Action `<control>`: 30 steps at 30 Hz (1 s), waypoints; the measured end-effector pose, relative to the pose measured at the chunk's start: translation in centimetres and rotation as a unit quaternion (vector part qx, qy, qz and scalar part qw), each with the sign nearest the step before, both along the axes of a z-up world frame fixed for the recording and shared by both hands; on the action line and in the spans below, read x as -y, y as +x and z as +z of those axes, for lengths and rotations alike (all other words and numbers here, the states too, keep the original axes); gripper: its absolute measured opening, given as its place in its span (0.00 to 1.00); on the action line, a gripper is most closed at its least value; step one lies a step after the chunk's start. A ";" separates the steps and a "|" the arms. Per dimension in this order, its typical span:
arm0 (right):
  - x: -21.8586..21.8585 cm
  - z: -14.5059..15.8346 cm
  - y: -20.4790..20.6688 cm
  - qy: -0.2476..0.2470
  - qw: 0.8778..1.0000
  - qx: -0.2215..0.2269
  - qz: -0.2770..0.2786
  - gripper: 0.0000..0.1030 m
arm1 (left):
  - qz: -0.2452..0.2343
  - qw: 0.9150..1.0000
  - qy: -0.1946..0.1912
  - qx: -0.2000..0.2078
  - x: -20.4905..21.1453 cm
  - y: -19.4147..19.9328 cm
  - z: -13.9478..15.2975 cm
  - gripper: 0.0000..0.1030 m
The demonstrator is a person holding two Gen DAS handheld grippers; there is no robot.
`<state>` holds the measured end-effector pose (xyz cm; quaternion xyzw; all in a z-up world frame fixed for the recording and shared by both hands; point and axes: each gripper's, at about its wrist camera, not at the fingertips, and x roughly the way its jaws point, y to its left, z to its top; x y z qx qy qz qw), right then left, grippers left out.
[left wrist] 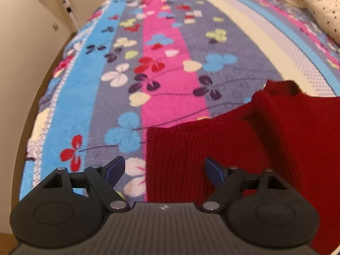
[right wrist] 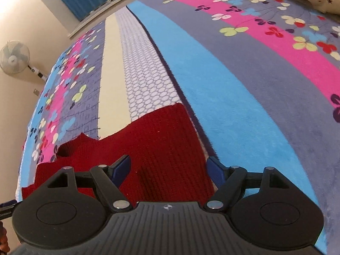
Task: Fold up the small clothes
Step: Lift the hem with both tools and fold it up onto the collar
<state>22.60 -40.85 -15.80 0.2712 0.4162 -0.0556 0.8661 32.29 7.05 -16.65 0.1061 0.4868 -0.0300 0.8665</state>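
Your red knitted sweater (left wrist: 244, 144) lies flat on the bed, spread over the striped, flowered blanket (left wrist: 165, 80), neck opening toward the far side and one sleeve end reaching each way. Your left gripper (left wrist: 164, 169) hangs over the left sleeve end with its jaws released: one finger over the knit, the other over bare blanket, nothing pinched. Your right gripper (right wrist: 169, 169) has its jaws spread too, straddling the right sleeve end, with the far edge of the knit just inside the outer finger; it grasps nothing either.

The likely trouble from here is what you catch when you close. The blanket is plush, and a jaw that dips past the sweater's edge could nip the pile along with the knit, so the fold drags the bedding. If you bite too little of the ribbed edge, it may slip out mid-lift. Uneven grips between your two hands would probably leave the fold skewed or bunched near the collar (right wrist: 70, 148).
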 end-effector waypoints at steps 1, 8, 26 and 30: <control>-0.1 -0.1 0.2 -0.001 1.000 -0.002 -0.001 0.78 | 0.000 1.000 -0.006 -0.004 0.0 0.3 -0.3 0.82; -0.6 -0.3 0.8 -0.008 1.000 -0.010 -0.002 0.78 | -0.014 0.999 -0.050 -0.007 -0.1 1.0 -0.7 0.36; -0.3 -0.4 0.6 0.000 1.000 -0.007 -0.001 0.78 | -0.075 0.996 -0.050 0.025 0.9 -1.1 0.8 0.54; -0.3 -0.4 0.6 -0.002 1.000 -0.007 0.003 0.78 | -0.058 0.996 -0.061 0.012 0.4 -0.1 -1.0 0.51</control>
